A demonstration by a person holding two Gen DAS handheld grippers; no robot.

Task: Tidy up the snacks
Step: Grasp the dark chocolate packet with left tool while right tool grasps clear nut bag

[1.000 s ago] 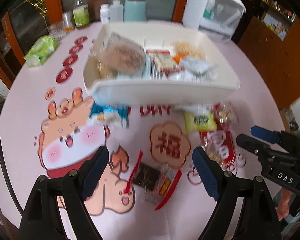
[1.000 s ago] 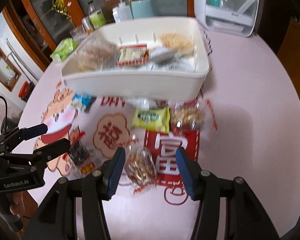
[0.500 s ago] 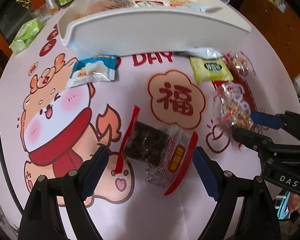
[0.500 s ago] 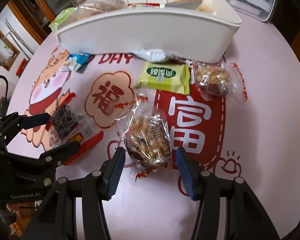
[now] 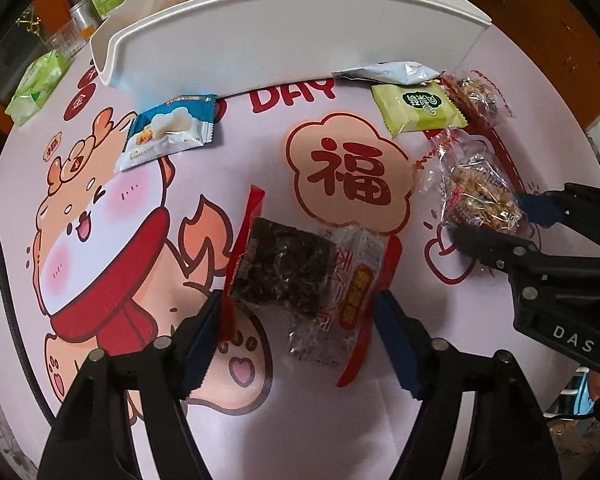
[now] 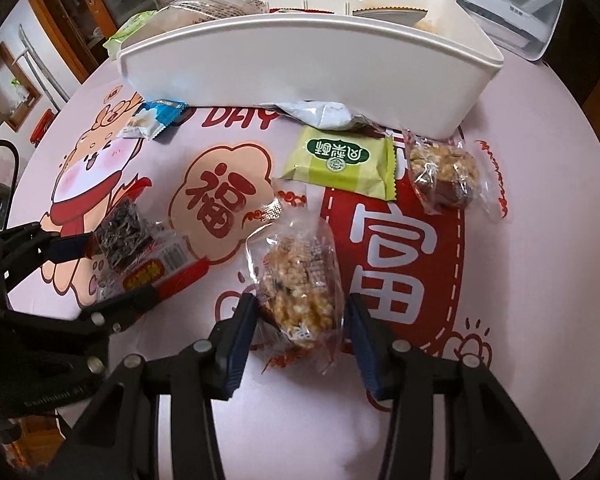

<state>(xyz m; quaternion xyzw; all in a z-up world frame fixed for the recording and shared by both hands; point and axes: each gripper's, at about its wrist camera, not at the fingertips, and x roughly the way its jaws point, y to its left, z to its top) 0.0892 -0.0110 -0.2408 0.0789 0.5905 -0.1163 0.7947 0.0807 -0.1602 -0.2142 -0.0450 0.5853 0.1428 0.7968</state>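
Here the left gripper [image 5: 300, 332] straddles the dark snack [image 5: 288, 268], its jaws just narrowing, one pad touching the red wrapper edge, the other just clear. The right gripper [image 6: 300, 330] likewise brackets the peanut brittle [image 6: 298, 284], jaws closing, pads beside the wrapper but not pressing. Six loose packets lie on the table [image 6: 540, 240]: these two, a green packet [image 6: 340, 162], a second brittle [image 6: 444, 174], a blue packet [image 5: 168, 130] and a silver one [image 6: 320, 114] tucked against the white bin [image 6: 300, 64]. Bare cloth lies right of the brittles. The bin's contents are mostly hidden behind its wall.
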